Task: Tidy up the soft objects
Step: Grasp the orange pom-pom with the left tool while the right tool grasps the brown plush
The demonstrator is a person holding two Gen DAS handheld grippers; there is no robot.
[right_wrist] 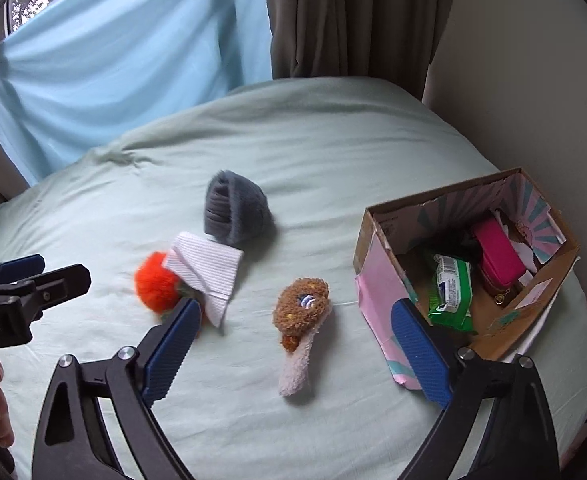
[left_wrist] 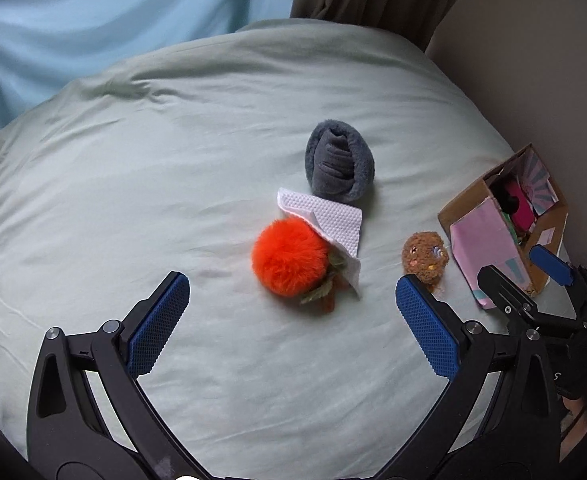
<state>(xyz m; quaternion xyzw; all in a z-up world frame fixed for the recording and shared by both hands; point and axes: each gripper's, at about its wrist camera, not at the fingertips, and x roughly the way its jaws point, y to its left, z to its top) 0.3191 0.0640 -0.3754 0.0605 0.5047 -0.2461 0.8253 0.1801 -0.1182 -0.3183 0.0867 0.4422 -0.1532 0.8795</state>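
Both tools spread, empty: your left tool [left_wrist: 292, 311] faces orange pompom [left_wrist: 289, 255]; right tool [right_wrist: 291, 349] over brown plush [right_wrist: 302, 307]. Next, likely: grasp, carry to box [right_wrist: 377, 280].

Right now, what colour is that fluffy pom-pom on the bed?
Bright orange pom-pom, with greenish leaves at its base; the left wrist view shows it best.
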